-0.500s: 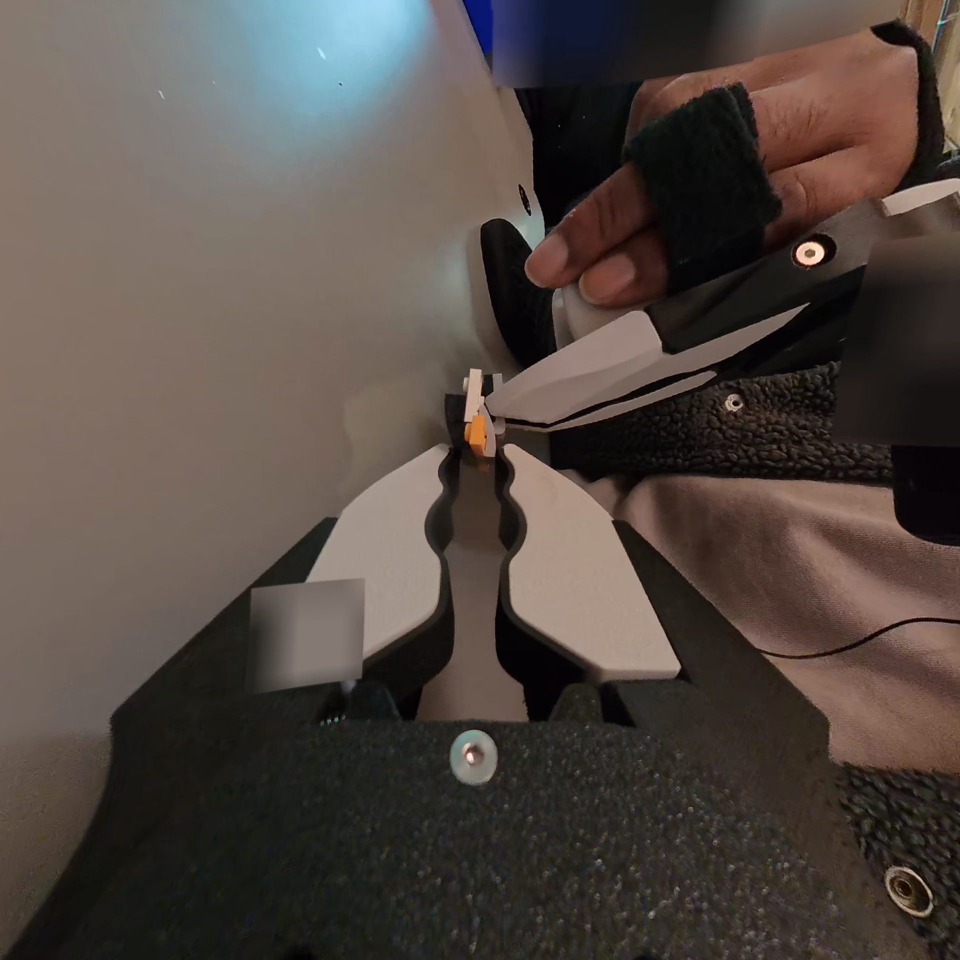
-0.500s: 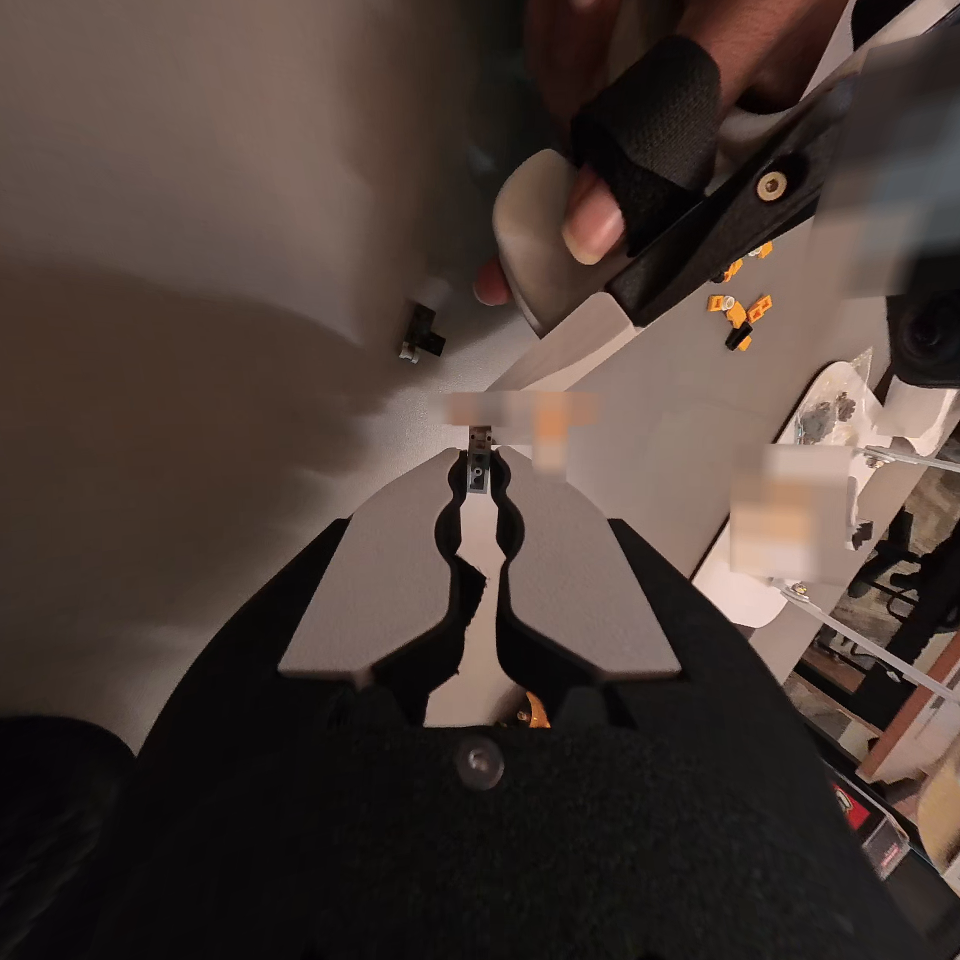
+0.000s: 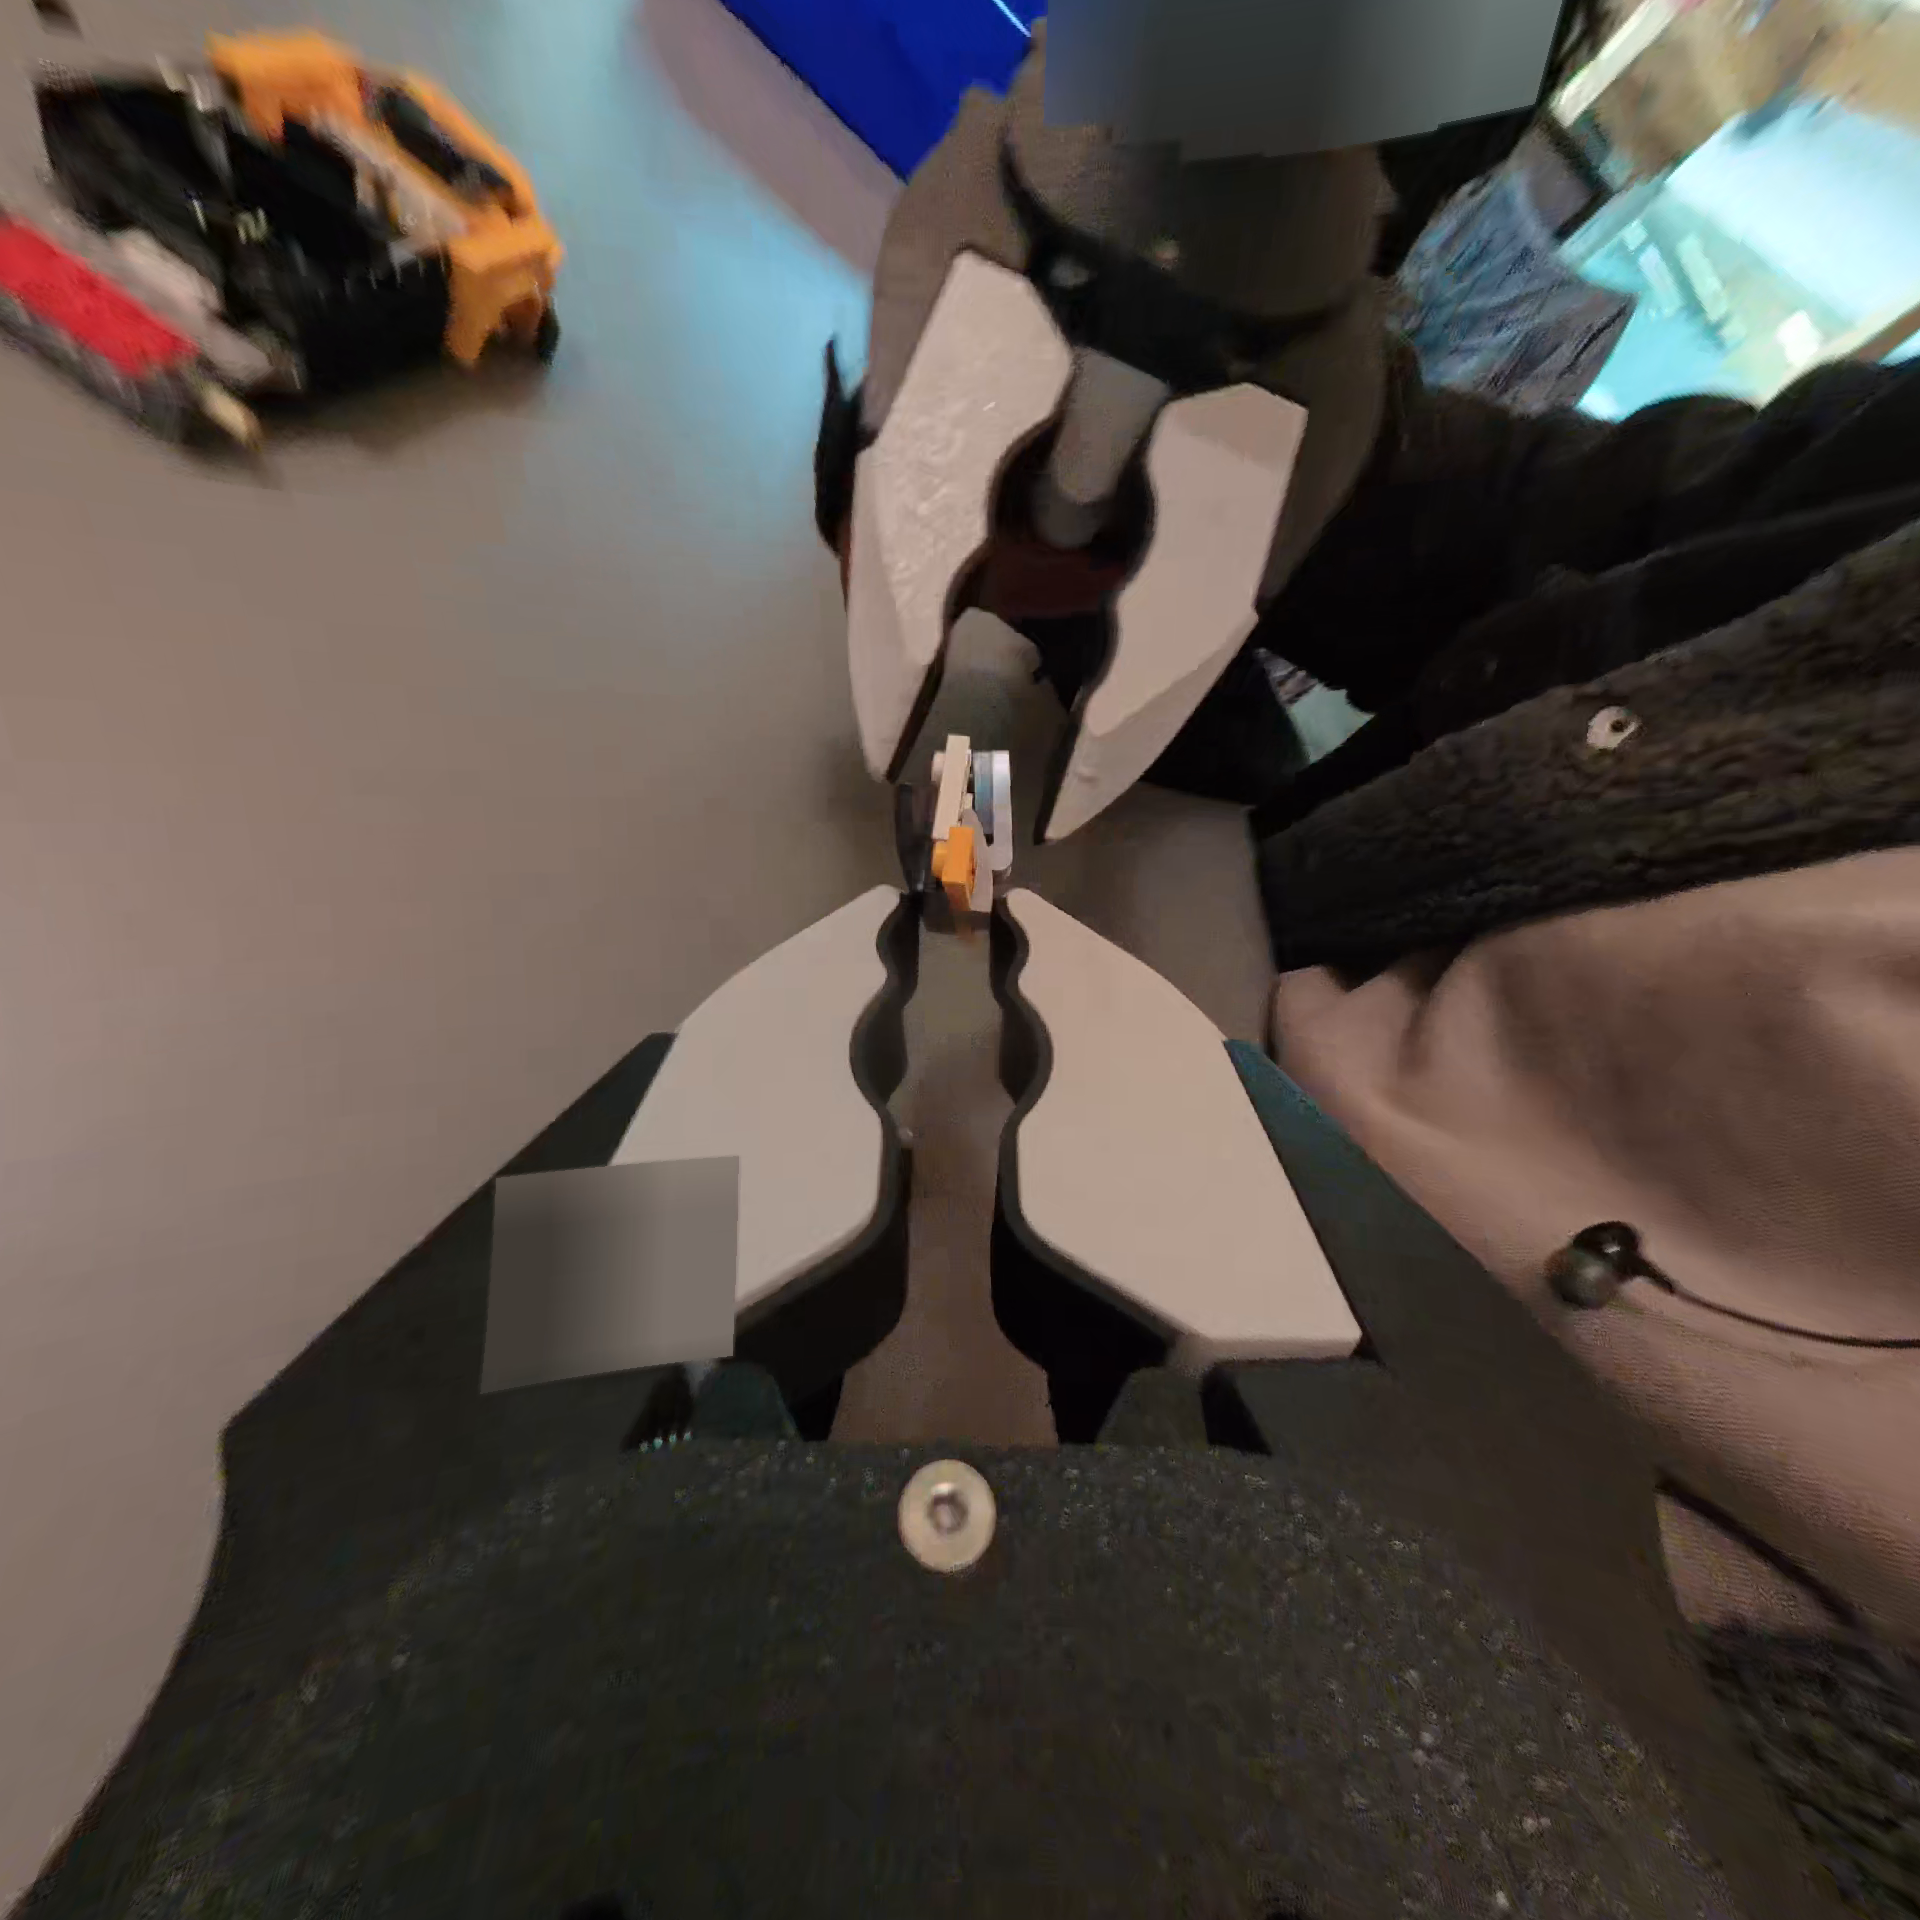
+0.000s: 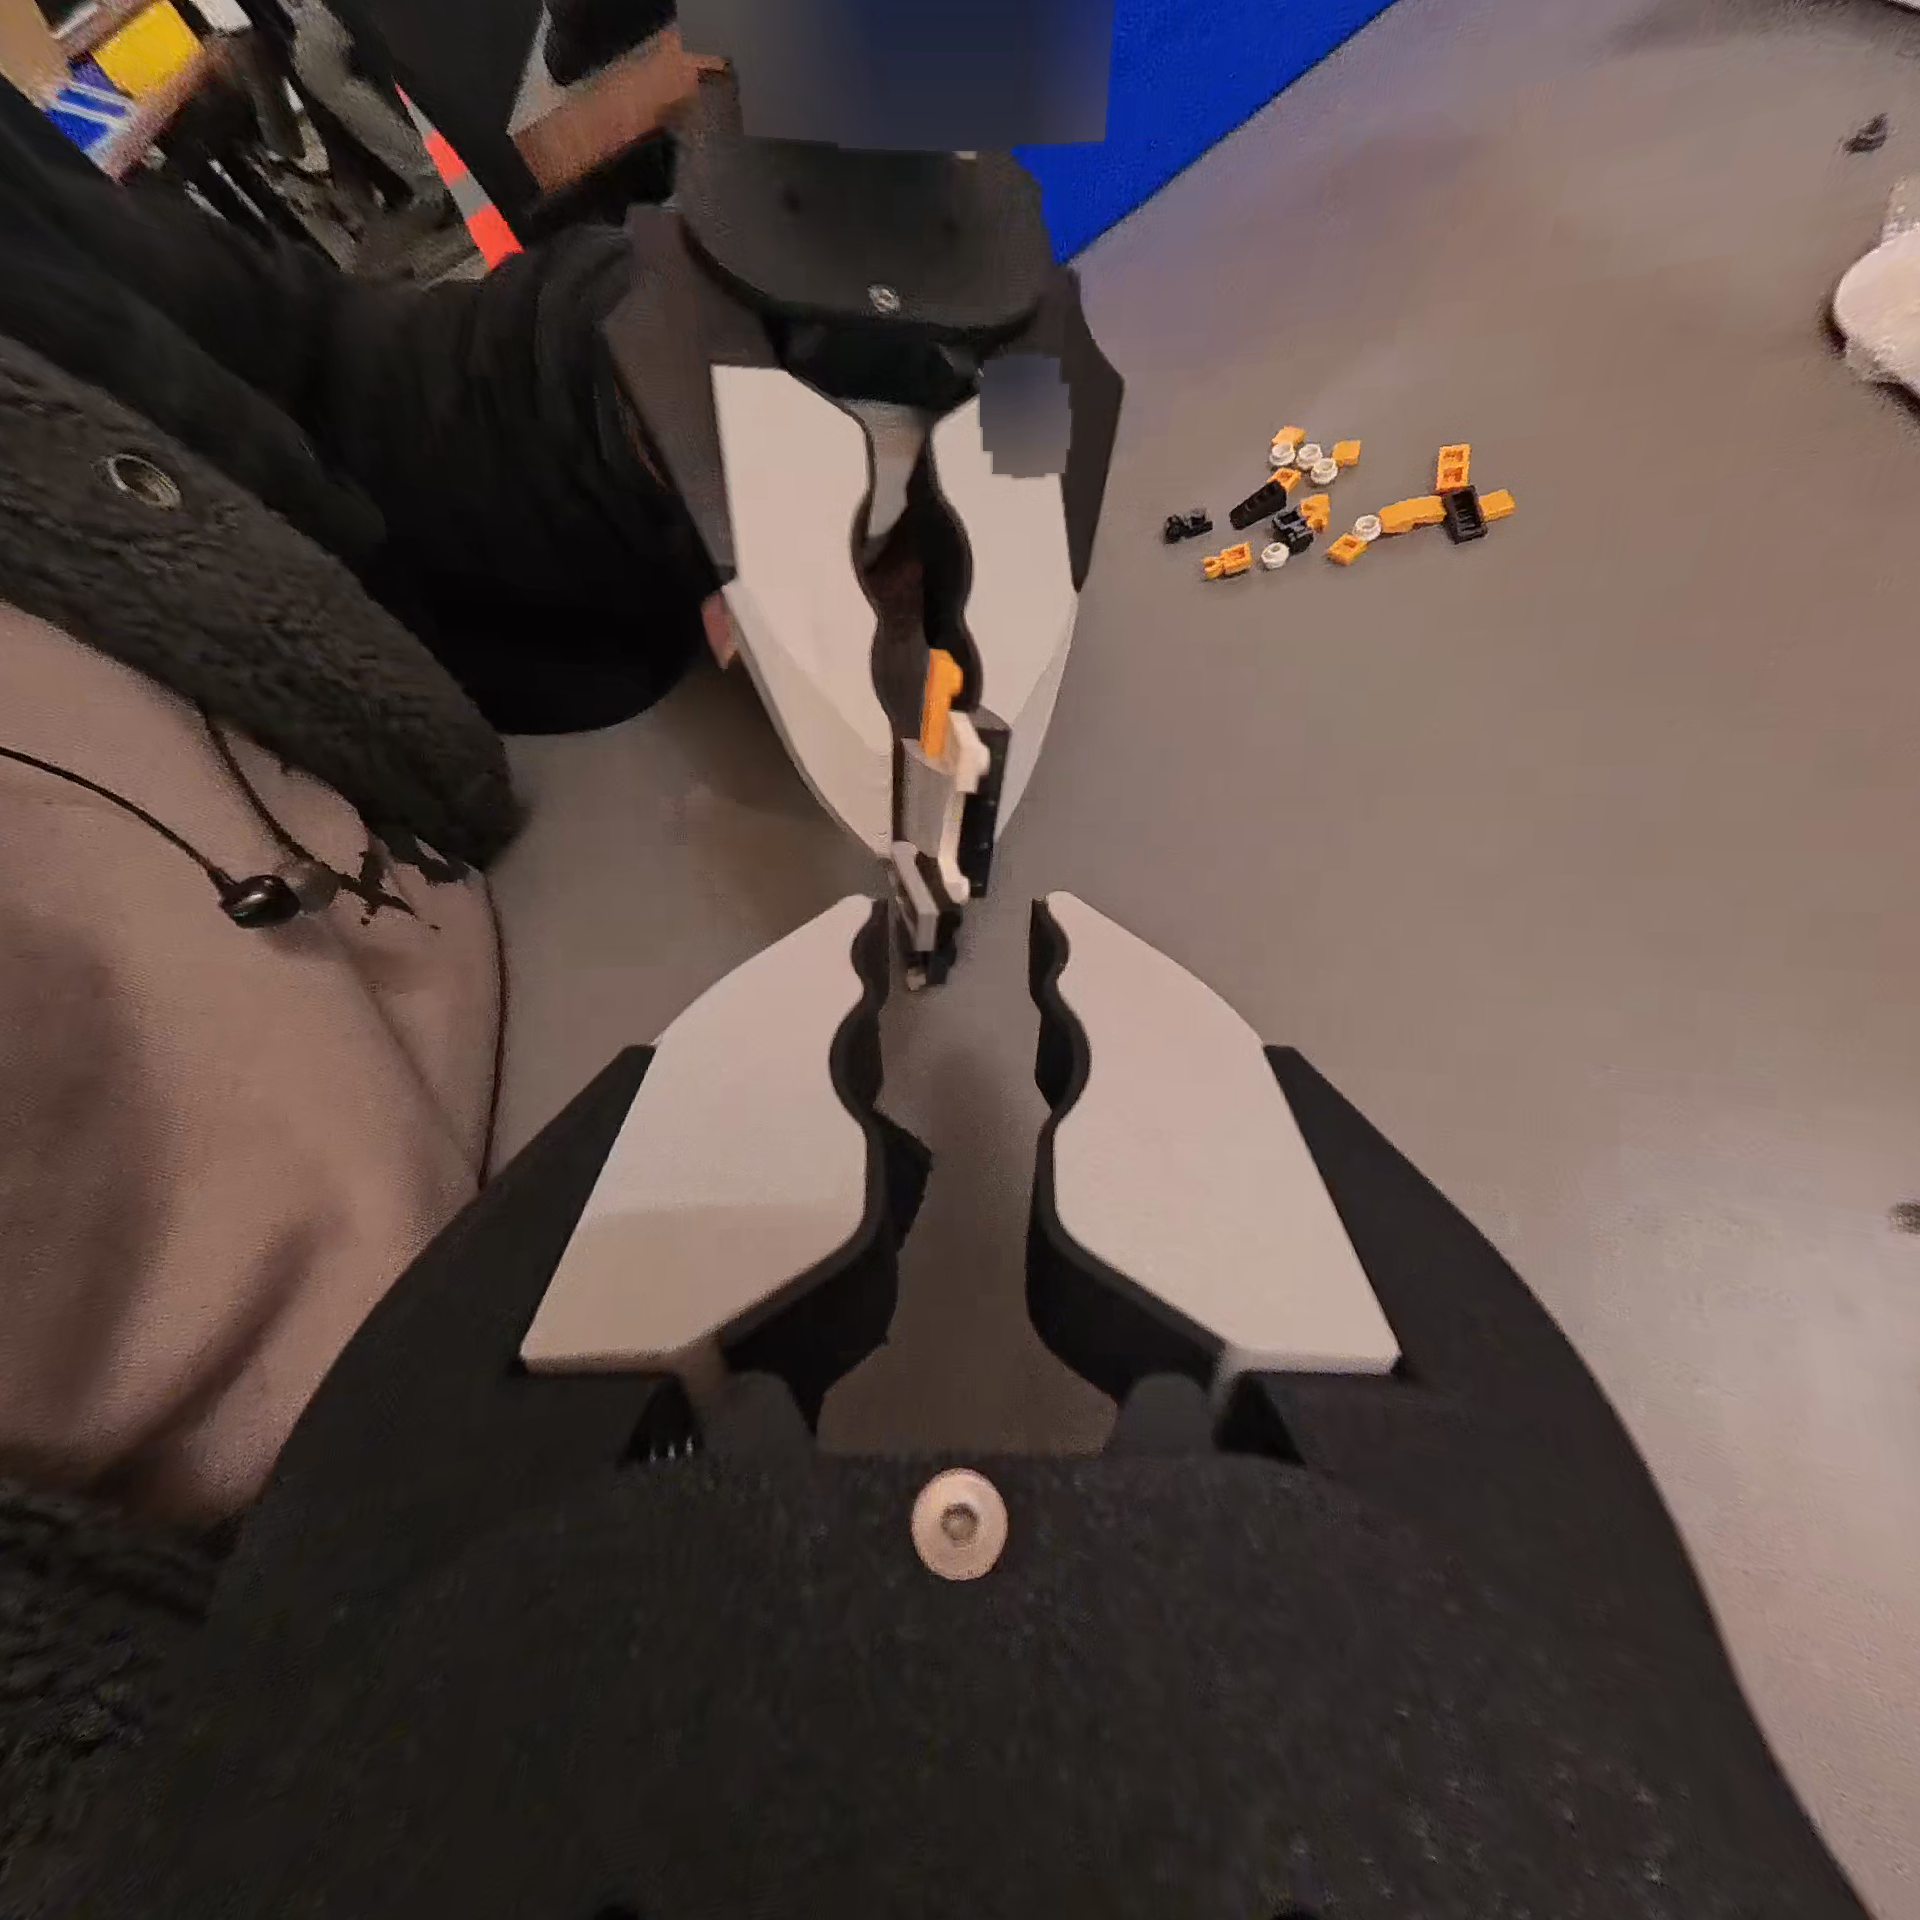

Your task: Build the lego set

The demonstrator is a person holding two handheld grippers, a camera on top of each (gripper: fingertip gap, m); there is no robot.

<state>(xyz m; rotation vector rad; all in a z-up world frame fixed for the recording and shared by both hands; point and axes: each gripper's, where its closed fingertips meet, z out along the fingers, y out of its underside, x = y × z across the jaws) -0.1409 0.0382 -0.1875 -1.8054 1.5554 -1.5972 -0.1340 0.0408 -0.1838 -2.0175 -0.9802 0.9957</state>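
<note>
The small stack of white, grey, black and orange plastic lego bricks (image 3: 961, 831) is up in the air above the flat grey desk (image 3: 416, 831). The left gripper (image 3: 951, 904) has its 2 fingers closed tight on the bottom end of this stack. The right gripper (image 4: 961, 914) faces it from the other side. Its 2 fingers are spread apart around the top end of the stack, and they do not squeeze it.

The stack looks very light and hard. It is smooth, so it may slip. The little bricks only click together, so a strong twist may pop them apart. I think the best place to hold is the flat sides, close to the joint.

Far from the stack, near the left edge of the desk, sits a bigger orange and black lego car (image 3: 312, 208). To the right of the stack lies a heap of loose orange, black and white lego bits (image 4: 1351, 509).
</note>
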